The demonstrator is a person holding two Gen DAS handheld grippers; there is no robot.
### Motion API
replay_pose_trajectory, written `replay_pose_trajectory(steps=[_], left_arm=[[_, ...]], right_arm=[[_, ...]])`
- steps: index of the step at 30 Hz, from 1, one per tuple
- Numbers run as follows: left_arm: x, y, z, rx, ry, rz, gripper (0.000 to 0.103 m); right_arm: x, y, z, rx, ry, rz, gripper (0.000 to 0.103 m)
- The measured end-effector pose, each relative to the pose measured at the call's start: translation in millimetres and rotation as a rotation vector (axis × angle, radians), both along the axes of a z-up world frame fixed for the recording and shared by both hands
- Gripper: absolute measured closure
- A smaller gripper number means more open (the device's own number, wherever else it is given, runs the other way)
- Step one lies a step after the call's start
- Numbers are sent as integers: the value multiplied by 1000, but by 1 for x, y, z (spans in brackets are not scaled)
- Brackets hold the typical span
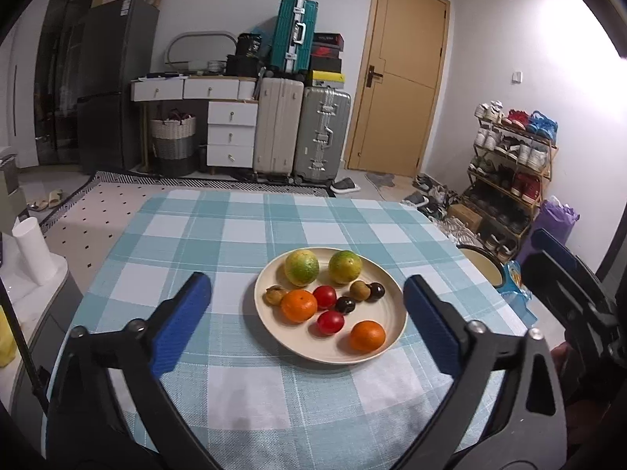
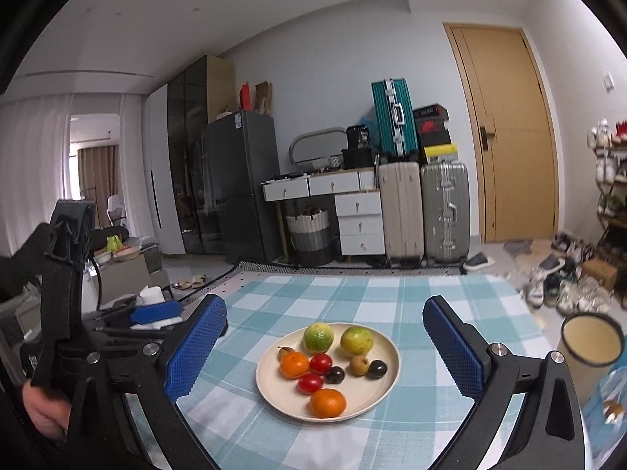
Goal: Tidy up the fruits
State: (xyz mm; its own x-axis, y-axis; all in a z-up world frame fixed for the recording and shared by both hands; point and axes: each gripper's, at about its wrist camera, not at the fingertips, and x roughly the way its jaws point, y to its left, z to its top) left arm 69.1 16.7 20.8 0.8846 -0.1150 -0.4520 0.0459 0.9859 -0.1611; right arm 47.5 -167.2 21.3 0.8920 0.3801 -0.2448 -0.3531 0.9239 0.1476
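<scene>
A cream plate (image 1: 388, 337) sits on the blue checked tablecloth and shows in the right wrist view too (image 2: 386, 389). It holds two green-yellow citrus (image 1: 301, 267), two oranges (image 1: 367, 336), two red tomatoes (image 1: 330, 322), two dark plums (image 1: 345, 305) and two brown longans (image 1: 357, 290). My left gripper (image 1: 307, 321) is open and empty, above the table just short of the plate. My right gripper (image 2: 325, 346) is open and empty, held above the plate's near side. Each gripper shows at the edge of the other's view.
The table (image 1: 235, 235) stands in a room with suitcases (image 1: 321, 133), a white drawer unit, a fridge and a door behind. A shoe rack (image 1: 509, 164) is at the right. A cream cup (image 2: 591, 338) stands off the table's right edge. A white side table is at the left.
</scene>
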Motion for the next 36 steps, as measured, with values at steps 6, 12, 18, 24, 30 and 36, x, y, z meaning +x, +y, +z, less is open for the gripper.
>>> replay_pose_trajectory(steps=[6, 12, 18, 24, 30, 36], left_arm=[[-14, 1, -7, 39, -65, 31, 1], [-17, -6, -21, 132, -95, 78, 1], [-20, -6, -40, 137, -115, 92, 1], [-21, -2, -52, 140, -143, 95, 1], [-24, 6, -65, 141, -162, 133, 1], [-22, 13, -73, 139, -159, 135, 1]], right_arm=[[-10, -1, -8, -21, -25, 5, 0], [-14, -5, -18, -30, -23, -6, 0], [-17, -8, -29, -45, -22, -15, 0], [-16, -15, -44, -44, 2, -39, 0], [-16, -19, -55, -84, 6, -86, 0], [-13, -21, -65, -95, 8, -95, 0]])
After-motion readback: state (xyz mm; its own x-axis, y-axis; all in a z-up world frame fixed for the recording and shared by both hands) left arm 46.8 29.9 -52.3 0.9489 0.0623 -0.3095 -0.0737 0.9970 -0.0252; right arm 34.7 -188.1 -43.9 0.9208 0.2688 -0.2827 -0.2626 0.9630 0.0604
